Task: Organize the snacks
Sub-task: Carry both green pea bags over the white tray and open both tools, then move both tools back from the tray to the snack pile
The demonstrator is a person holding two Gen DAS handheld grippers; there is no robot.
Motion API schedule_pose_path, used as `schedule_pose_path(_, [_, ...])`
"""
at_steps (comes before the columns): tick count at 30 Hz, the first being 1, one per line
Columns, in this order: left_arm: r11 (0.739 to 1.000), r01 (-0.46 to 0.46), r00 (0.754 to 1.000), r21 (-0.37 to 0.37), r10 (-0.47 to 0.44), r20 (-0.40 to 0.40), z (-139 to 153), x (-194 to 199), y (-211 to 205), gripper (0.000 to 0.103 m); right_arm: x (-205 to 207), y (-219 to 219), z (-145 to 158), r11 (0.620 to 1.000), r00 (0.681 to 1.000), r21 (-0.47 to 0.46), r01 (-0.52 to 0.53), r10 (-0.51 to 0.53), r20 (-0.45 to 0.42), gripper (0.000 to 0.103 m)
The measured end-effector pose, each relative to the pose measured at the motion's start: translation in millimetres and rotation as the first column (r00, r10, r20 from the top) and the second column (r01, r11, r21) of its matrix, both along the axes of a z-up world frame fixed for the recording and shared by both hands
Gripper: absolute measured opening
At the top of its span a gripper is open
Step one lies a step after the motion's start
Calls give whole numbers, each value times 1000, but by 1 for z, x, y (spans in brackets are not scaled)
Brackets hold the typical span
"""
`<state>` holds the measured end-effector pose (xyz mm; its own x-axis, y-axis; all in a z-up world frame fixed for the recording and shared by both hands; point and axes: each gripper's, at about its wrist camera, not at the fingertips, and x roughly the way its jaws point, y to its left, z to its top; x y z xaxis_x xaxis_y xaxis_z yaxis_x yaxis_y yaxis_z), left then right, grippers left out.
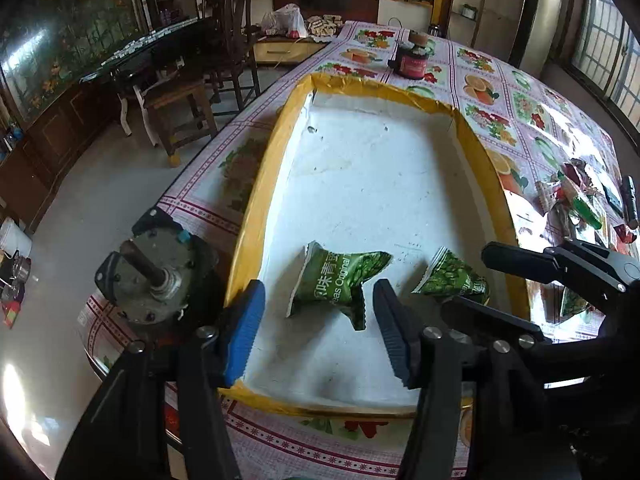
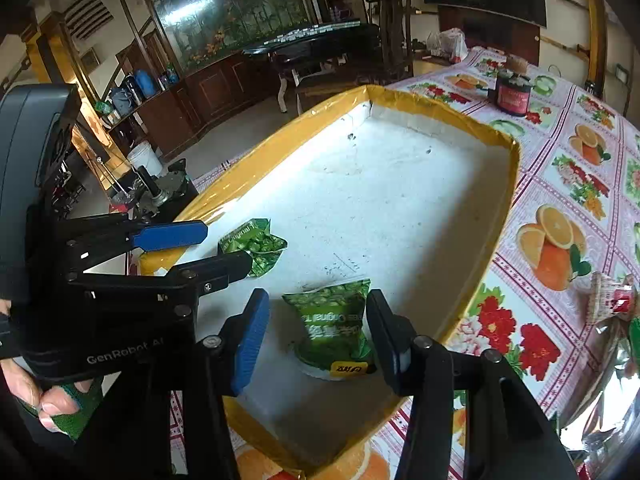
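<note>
Both tools hang low over the near end of the white foam box, and both stand apart, gripping nothing. Between the spread fingers of the right tool (image 2: 318,334) lies a green pea packet (image 2: 334,326), flat on the box floor, which reads to me as either just let go or about to be taken. The left tool (image 1: 320,328) hovers the same way over a second green pea packet (image 1: 340,280), nearer the yellow-taped rim (image 1: 256,200). Collecting like with like inside the box (image 2: 400,200) seems the point. Farther right on the flowered bench (image 1: 500,80) a heap of mixed snack wrappers (image 1: 576,200) waits, well apart from the box. Beyond it stands a dark jar (image 1: 412,60).
</note>
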<state>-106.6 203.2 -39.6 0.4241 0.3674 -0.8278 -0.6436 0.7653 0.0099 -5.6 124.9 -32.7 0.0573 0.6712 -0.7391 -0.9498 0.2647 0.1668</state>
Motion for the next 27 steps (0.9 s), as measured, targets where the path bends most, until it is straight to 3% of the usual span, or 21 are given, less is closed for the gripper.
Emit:
schedule_pose_path(2, [1000, 3, 1000, 12, -3, 16, 7, -1, -4, 74, 3, -14, 10, 999, 1000, 30, 14, -14, 4, 55])
schedule_pose_path(9, [999, 29, 999, 43, -31, 37, 20, 8, -30, 75, 29, -88, 25, 977, 987, 141, 160, -154, -55, 60])
schedule_pose_path(19, [988, 148, 987, 39, -150, 49, 28, 32, -89, 78, 60, -184, 19, 912, 926, 161, 376, -366, -89, 68])
schedule_pose_path(27, [970, 243, 970, 21, -244, 22, 22, 55, -133, 81, 74, -241, 9, 862, 876, 157, 482, -470, -105, 72])
